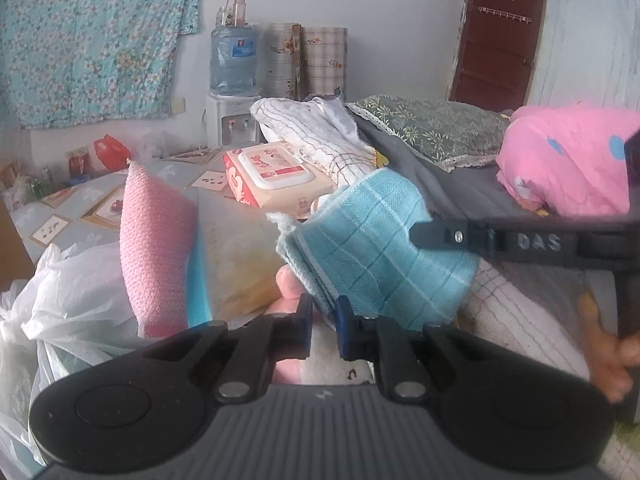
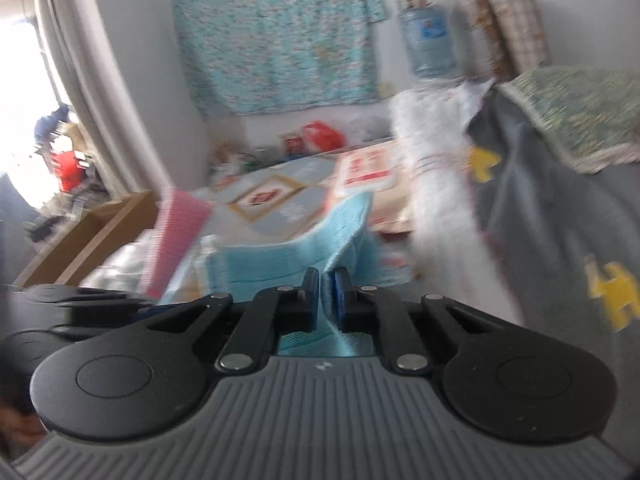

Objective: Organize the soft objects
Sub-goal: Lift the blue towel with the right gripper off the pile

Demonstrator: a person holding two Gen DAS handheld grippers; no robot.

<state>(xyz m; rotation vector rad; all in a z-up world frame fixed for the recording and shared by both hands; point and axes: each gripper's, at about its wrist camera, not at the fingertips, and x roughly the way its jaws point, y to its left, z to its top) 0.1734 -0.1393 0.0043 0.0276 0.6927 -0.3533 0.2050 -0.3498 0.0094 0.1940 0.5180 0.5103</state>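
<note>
**Blue cloth held between both grippers**

Left wrist view shows the blue checked cloth lifted off the bed, folded thick, its lower edge sitting in my left gripper, whose jaws stand narrowly apart around that edge; whether they truly pinch it I cannot tell. My right gripper has its jaws pressed together on another part of the same cloth, seen through heavy blur. Just beside the cloth stands a pink knitted cloth upright in a white plastic bag. Behind lie a wipes pack, a white checked blanket and a pink spotted quilt.

I judge the step is carrying or folding the cloth two-handed. Next, I would keep both grips level and lower it beside the pink one, into the bag.
</note>
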